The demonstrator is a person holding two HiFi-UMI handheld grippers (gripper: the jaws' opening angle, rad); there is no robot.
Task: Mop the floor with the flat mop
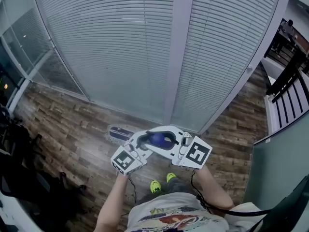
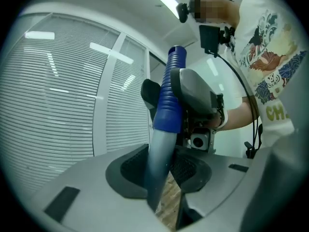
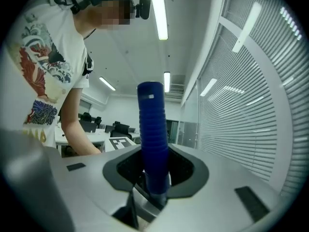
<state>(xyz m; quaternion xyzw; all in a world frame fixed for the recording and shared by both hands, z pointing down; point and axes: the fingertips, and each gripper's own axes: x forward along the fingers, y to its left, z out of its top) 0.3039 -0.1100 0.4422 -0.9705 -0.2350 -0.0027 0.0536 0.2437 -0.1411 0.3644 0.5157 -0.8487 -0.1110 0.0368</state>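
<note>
The flat mop's handle has a blue ribbed grip (image 1: 156, 139) at its top, and both grippers hold it level in front of the person. In the left gripper view the grey pole (image 2: 158, 168) sits between the pads of my left gripper (image 2: 161, 178), just under the blue grip (image 2: 170, 95). My right gripper (image 3: 154, 178) is shut on the blue grip (image 3: 153, 139) higher up. In the head view the left gripper (image 1: 139, 144) and right gripper (image 1: 169, 140) face each other around the handle. The mop head (image 1: 119, 132) lies on the wooden floor (image 1: 72, 124) close to the wall of blinds.
A glass wall with white blinds (image 1: 116, 47) and a white post (image 1: 178, 52) stand straight ahead. Black chairs (image 1: 19, 149) crowd the left side. A grey-green partition (image 1: 280, 168) and a dark railing (image 1: 289, 81) close off the right. The person's yellow-green shoes (image 1: 155, 185) are below the grippers.
</note>
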